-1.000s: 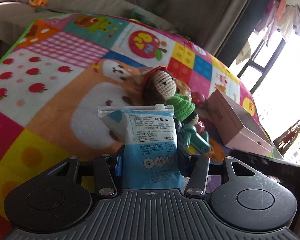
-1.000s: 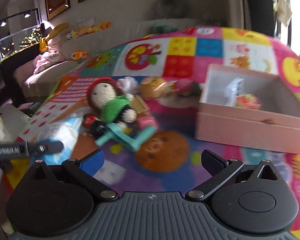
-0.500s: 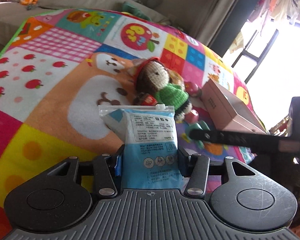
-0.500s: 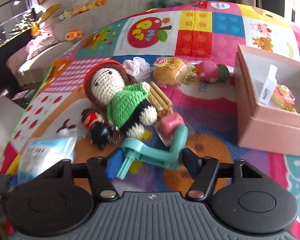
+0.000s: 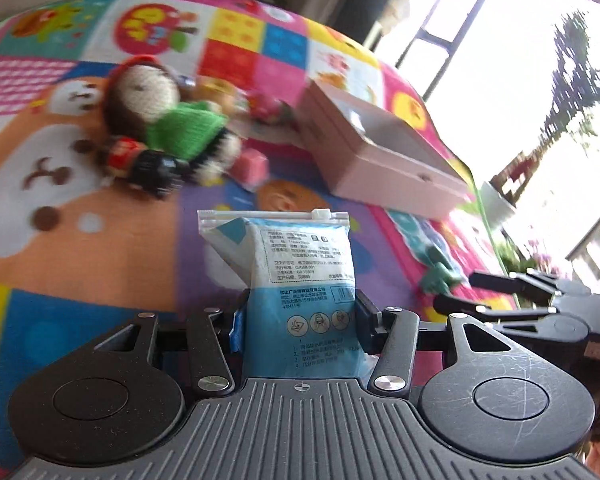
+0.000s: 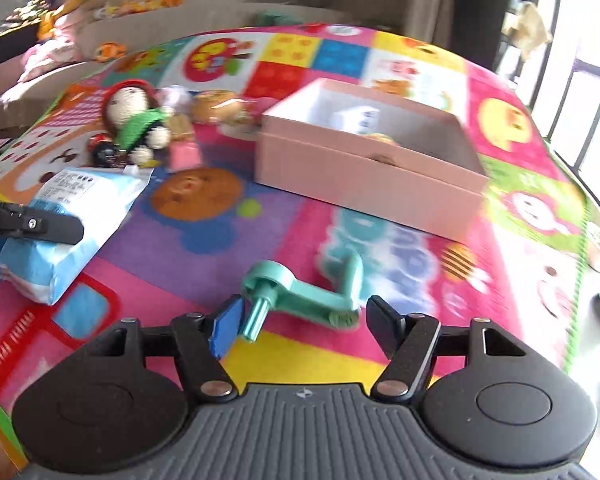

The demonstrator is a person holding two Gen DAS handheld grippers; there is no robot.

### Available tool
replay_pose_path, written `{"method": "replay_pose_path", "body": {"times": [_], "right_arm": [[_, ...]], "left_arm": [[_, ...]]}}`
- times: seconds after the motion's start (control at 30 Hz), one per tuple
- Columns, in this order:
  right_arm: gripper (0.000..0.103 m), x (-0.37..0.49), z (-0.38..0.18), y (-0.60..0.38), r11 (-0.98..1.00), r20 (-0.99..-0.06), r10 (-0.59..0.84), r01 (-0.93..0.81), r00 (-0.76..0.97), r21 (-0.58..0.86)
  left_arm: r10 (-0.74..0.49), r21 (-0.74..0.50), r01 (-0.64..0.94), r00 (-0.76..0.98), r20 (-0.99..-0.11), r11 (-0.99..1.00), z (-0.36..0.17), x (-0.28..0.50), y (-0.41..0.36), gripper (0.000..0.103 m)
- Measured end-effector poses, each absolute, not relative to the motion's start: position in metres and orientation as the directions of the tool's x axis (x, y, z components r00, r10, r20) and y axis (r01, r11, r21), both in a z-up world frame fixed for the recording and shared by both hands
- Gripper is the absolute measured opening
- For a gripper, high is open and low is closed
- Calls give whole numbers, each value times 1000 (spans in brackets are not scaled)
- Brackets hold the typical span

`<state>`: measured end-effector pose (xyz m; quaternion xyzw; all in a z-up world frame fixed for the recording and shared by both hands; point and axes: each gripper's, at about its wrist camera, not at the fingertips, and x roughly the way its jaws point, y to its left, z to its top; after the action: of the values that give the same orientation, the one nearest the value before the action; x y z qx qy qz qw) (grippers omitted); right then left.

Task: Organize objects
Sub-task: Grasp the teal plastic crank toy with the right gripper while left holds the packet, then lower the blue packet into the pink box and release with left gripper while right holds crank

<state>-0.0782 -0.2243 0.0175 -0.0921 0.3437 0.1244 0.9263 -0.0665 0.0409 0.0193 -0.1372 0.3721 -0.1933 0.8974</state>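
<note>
My left gripper (image 5: 300, 316) is shut on a blue and white mask packet (image 5: 296, 276), held above the colourful play mat; the packet also shows in the right wrist view (image 6: 72, 216). My right gripper (image 6: 304, 320) is open, its jaws spread either side of a teal crank handle (image 6: 304, 292) that lies on the mat, apart from both pads. The same handle shows in the left wrist view (image 5: 438, 276). The open pink box (image 6: 364, 164) stands beyond it with a white item and a small toy inside; it also shows in the left wrist view (image 5: 380, 148).
A crochet doll in a green top (image 6: 134, 116), a small black and red figure (image 6: 102, 150), a pink cube (image 6: 184, 156), a wrapped bun (image 6: 220, 110) and a pink toy lie in a cluster left of the box. The mat's green edge (image 6: 576, 280) runs at the right.
My right gripper carried the teal crank handle away from the doll towards the near right, then opened and released it on the mat. My left gripper swung right, still holding the packet.
</note>
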Motion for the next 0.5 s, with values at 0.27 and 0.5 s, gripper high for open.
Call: {"method": "replay_pose_path", "body": {"times": [0.27, 0.5], "right_arm": [[81, -67, 17, -243, 961, -634, 250, -265, 732, 72], [71, -52, 10, -230, 966, -656, 231, -249, 719, 68]], "left_arm": [[-427, -338, 265, 633, -646, 903, 21, -66, 19, 55], [-407, -314, 260, 634, -657, 913, 22, -68, 17, 56]]}}
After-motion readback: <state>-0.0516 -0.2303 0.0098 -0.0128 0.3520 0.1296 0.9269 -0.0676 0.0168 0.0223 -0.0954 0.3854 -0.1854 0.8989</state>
